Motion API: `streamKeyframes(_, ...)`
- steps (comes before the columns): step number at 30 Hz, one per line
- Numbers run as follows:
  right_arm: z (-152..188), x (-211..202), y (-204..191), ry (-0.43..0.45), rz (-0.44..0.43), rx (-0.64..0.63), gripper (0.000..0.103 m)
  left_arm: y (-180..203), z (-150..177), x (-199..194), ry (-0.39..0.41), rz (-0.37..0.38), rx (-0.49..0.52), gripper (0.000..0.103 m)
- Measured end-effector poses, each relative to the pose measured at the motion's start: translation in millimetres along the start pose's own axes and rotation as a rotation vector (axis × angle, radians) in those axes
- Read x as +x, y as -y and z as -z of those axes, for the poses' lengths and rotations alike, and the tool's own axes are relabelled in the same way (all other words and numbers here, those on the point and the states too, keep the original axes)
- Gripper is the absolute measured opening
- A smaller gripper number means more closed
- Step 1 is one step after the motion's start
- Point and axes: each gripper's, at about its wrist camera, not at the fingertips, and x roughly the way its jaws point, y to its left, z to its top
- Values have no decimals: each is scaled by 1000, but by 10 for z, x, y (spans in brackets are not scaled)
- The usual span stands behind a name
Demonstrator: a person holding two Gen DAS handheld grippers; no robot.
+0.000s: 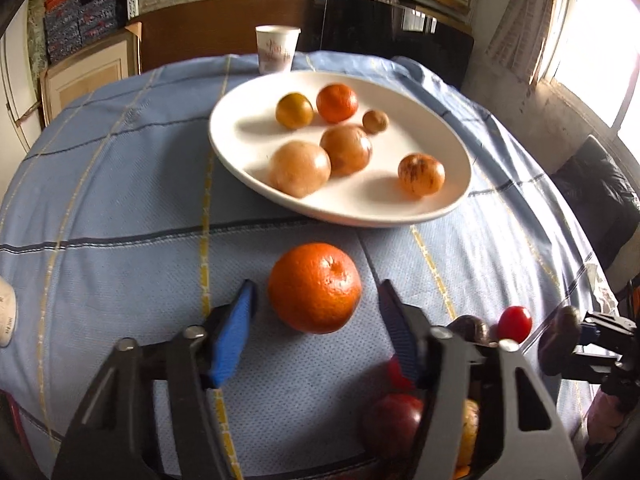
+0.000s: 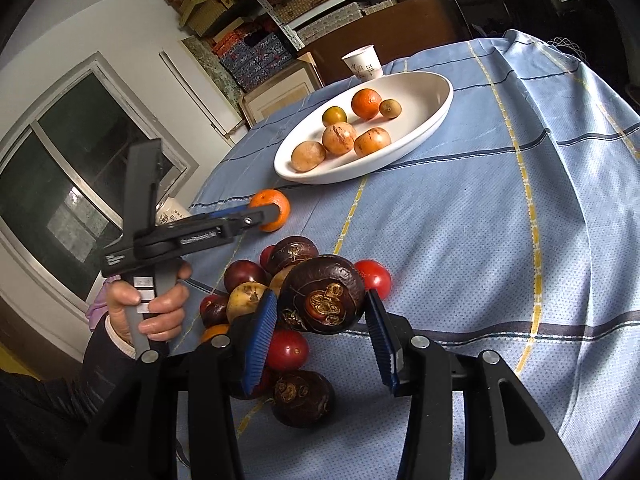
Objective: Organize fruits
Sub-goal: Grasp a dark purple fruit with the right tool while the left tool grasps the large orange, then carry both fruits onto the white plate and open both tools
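A white oval plate (image 1: 248, 152) (image 2: 424, 128) holds several yellow-brown and orange fruits. A large orange (image 1: 314, 287) (image 2: 276, 210) lies on the blue tablecloth in front of it. My left gripper (image 1: 316, 312) (image 2: 262, 216) is open, its blue pads on either side of the orange without touching it. My right gripper (image 2: 320, 312) is shut on a dark brown round fruit (image 2: 322, 300) (image 1: 560, 330), held above a pile of dark, red and yellow fruits (image 2: 248, 288) (image 1: 394, 420). A small red tomato (image 2: 374, 278) (image 1: 515, 323) lies beside the pile.
A white paper cup (image 1: 277, 50) (image 2: 362, 63) stands behind the plate. A white object (image 1: 6, 312) sits at the table's left edge. Shelves with boxes fill the background; a window is at the right.
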Motion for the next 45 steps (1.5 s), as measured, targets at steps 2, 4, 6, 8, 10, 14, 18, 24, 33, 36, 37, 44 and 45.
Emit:
streamKeyframes(2,2,-2,-6,2,0,-1,46,-6,-4,40,-10,-2,-5,55)
streamKeyframes(4,4,-1,-8,1,4,-3,46,-15,-2,61,-14,-3,-10,52)
streamKeyframes(6,6,-2,-6,1,7,-4,46,-18,-2,76,-16,-2,-13,51)
streamKeyframes(8,10,-3,-7,1,8,-4,46,-16,-3,79,-15,2,-13,48)
streamKeyframes(10,12,0,0,0,12,-4,46,5,-3,84,-9,-6,-3,47)
streamKeyframes(14,16,-3,-15,6,17,-10,46,44,12,69,1,-23,12,47)
streamKeyframes(18,11,-20,-35,25,33,-28,46,35,8,-18,20,-1,-1,46)
streamKeyframes(24,-123,-35,-54,48,50,-41,46,-27,-169,-267,92,15,-32,46)
streamKeyframes(33,-1099,112,-206,254,216,-108,46,-117,-844,-302,219,-6,-111,46)
streamKeyframes(36,-1361,373,-54,251,262,-77,46,-202,-988,-89,193,-14,-148,46)
streamKeyframes(37,-1432,478,15,234,286,-64,46,-237,-1009,-26,176,-8,-162,46)
streamKeyframes(44,-1608,1024,282,101,334,9,46,-478,-1065,468,51,-3,-240,46)
streamKeyframes(45,-1611,1085,312,84,335,25,46,-487,-1063,498,43,1,-242,46)
